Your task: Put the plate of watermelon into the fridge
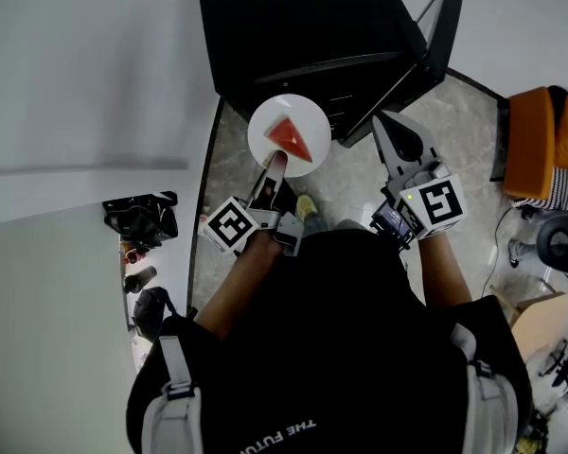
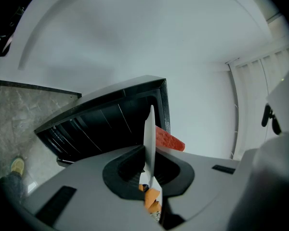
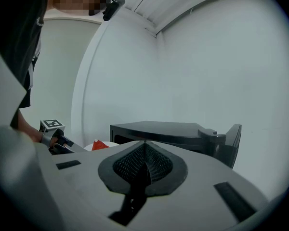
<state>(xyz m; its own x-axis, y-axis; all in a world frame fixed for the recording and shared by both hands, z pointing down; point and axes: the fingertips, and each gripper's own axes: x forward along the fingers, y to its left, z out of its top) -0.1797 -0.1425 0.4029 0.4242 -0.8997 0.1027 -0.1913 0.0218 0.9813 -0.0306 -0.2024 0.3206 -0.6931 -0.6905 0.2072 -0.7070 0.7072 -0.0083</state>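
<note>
Left gripper (image 1: 273,165) is gripping the white plate (image 1: 289,112) by its rim, fingers clamped on it, w/ a watermelon slice (image 1: 290,140) lying on top. The plate is hanging just in front of the black fridge (image 1: 303,26), whose door (image 1: 442,26) is standing open. Right gripper (image 1: 382,126) is hovering nearby w/ fingers closed & empty.

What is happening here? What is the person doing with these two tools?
A person holds a gripper in each hand. The left gripper is shut on the rim of a white plate that carries a watermelon slice, held in the air in front of a small black fridge. Its door stands open. The right gripper is shut and empty, beside the plate. The plate is not yet inside.
</note>
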